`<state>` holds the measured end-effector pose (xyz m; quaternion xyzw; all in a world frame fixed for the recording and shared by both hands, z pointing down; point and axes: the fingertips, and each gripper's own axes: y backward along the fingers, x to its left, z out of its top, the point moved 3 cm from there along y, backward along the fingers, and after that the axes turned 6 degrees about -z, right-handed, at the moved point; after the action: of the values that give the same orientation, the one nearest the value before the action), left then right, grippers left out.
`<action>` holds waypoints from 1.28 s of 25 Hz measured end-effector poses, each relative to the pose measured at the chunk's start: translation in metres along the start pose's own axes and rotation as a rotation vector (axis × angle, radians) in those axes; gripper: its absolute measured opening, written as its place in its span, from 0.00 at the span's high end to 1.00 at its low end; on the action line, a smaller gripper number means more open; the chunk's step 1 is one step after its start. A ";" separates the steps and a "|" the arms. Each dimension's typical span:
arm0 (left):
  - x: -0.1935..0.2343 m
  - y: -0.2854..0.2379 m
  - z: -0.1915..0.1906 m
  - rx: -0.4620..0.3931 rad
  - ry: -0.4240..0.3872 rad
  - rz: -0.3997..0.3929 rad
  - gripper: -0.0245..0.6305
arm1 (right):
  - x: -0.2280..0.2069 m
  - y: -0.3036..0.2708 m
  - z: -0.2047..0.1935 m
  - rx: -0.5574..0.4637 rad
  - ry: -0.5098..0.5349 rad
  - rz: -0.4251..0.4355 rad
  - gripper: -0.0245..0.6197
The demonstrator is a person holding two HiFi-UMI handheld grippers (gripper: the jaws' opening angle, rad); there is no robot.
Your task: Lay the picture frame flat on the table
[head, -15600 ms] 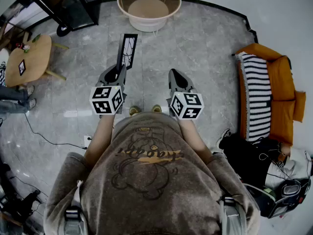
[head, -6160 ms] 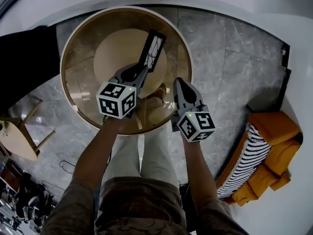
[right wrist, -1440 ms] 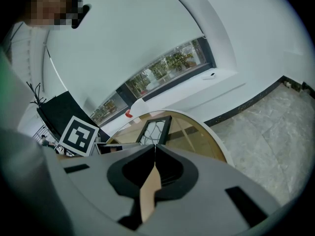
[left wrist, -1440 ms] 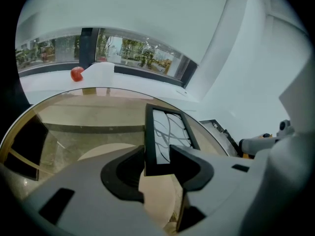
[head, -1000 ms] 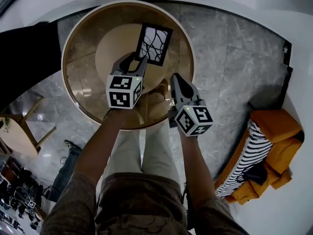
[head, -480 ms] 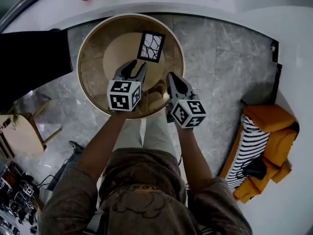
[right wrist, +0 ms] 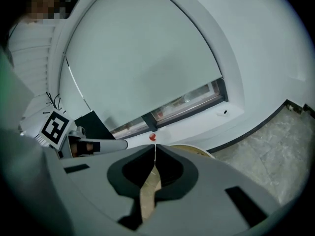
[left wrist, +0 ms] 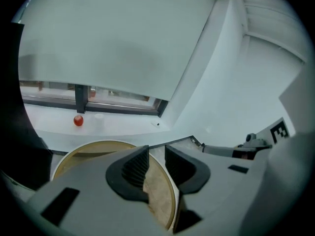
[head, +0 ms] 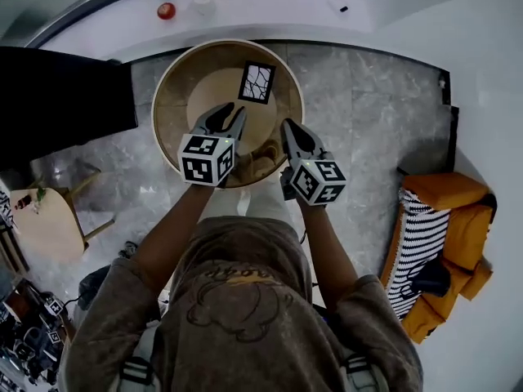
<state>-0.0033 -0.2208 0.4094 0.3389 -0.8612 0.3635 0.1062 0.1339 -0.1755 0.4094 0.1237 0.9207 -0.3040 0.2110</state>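
Overhead, in the head view, the picture frame (head: 257,82) is seen on the far part of the round glass-topped table (head: 173,92). It appears to lie flat, though from this height that is short of certain. The left gripper (head: 233,113) and the right gripper (head: 290,129) are held side by side over the near half of the table, clear of the frame. An orange sofa (head: 458,219) is seen at the right.

In the left gripper view, the left gripper (left wrist: 156,154) is shown with its jaws parted by a narrow gap after having just been closing, and nothing is caught between them. The table's pale rim (left wrist: 98,142) is seen beyond, with a small red ball (left wrist: 78,120) on the white ledge behind.

In the right gripper view, the right gripper (right wrist: 155,149) is shown with its jaw tips pressed together and empty. A strip of table top (right wrist: 147,195) is seen through the hollow below them.
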 end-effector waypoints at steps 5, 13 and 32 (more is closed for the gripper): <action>-0.027 0.040 0.016 -0.026 -0.041 -0.038 0.85 | 0.020 0.034 0.027 -0.052 0.001 0.020 0.93; -0.060 0.098 0.029 -0.058 -0.080 -0.097 0.90 | 0.068 0.079 0.033 -0.052 0.073 0.099 0.93; -0.079 0.189 0.050 -0.192 -0.159 -0.086 0.93 | 0.126 0.129 0.062 -0.131 0.257 0.130 0.93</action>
<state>-0.0655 -0.1200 0.2351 0.3914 -0.8825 0.2465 0.0848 0.0886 -0.0998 0.2408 0.2071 0.9480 -0.2108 0.1183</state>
